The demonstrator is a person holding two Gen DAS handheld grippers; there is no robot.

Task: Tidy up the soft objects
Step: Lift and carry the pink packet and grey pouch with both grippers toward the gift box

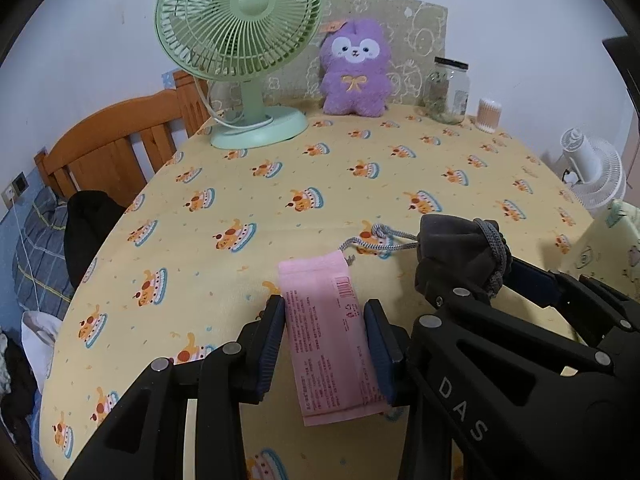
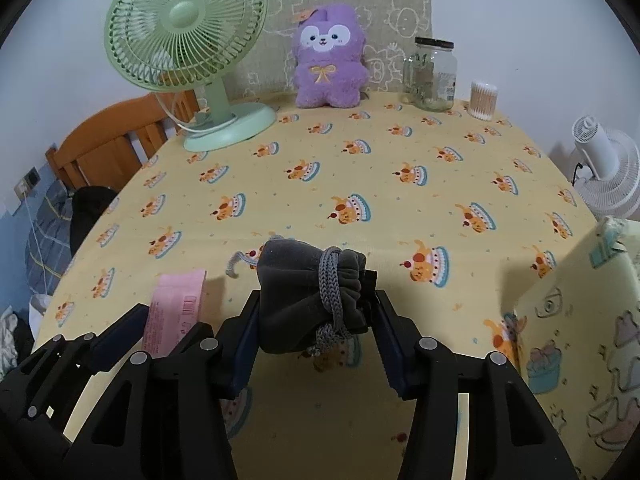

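Left gripper [image 1: 325, 334] pinches a flat pink packet [image 1: 334, 340] between its two pads, the packet's far end projecting ahead of the fingertips. Right gripper [image 2: 316, 312], close alongside to the right, is closed on a grey drawstring pouch [image 2: 310, 294], cord wound round its gathered neck and a loose tail [image 1: 372, 242] trailing toward the packet.

Risks, as judged: the slack packet is held only at its edges and may bow or slip out; the loose cord could snag the neighbouring fingers, since the two tools sit nearly touching.

Beneath both: a yellow tablecloth [image 2: 360, 168] printed with cakes. At the far edge stand a green desk fan [image 2: 188, 44], a purple plush toy [image 2: 330, 70], a glass jar [image 2: 432, 74] and a cotton-swab tub [image 2: 483, 100]. Left beyond: a wooden bed frame [image 1: 116, 140]; right beyond: a white fan [image 2: 608, 168].
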